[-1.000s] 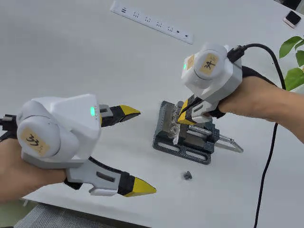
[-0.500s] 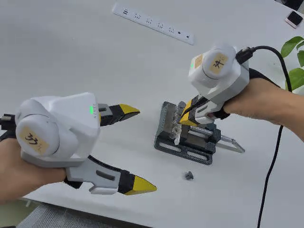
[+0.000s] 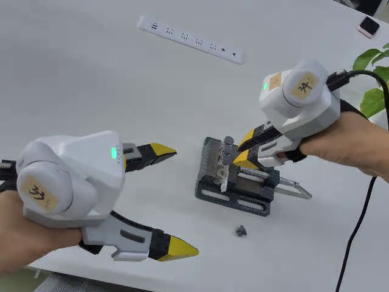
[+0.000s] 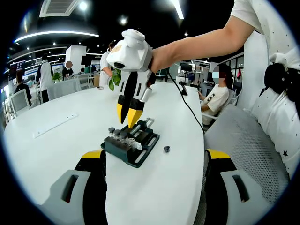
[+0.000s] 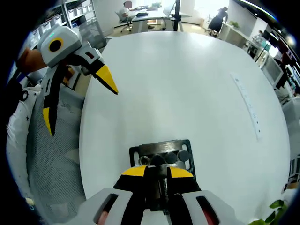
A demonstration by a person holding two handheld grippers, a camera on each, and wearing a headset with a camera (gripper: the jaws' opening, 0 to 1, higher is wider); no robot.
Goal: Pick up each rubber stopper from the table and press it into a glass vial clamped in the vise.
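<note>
— Since a second ago the right gripper (image 3: 239, 153) has drawn up and back off the dark grey metal vise (image 3: 234, 190). Its tips were down among the vials then, and now they hang just above the vise's screw side.

— What's it all standing on?

— Wide white table (image 3: 91, 79), matt. A long white power strip (image 3: 191, 38) lies toward the far edge, with a phone (image 3: 369, 26) and green plant leaves (image 3: 372, 97) off at the corner. Open office around it: desks, strip lights in the ceiling, a few people about.

— And the jaws?

— On the right gripper the yellow tips stand a narrow gap apart, with nothing between them and touching nothing. The left gripper (image 3: 183, 199) is spread wide and empty, held well to the side of the vise, over the table's near edge.

— The vials?

— Row of clear glass vials (image 3: 220, 175), upright, clamped in the vise. Round dark grey plugs (image 3: 228, 141) sit in the tops of some of them. One small dark grey rubber stopper (image 3: 241, 230) lies loose on the table, just in front of the vise.
</note>
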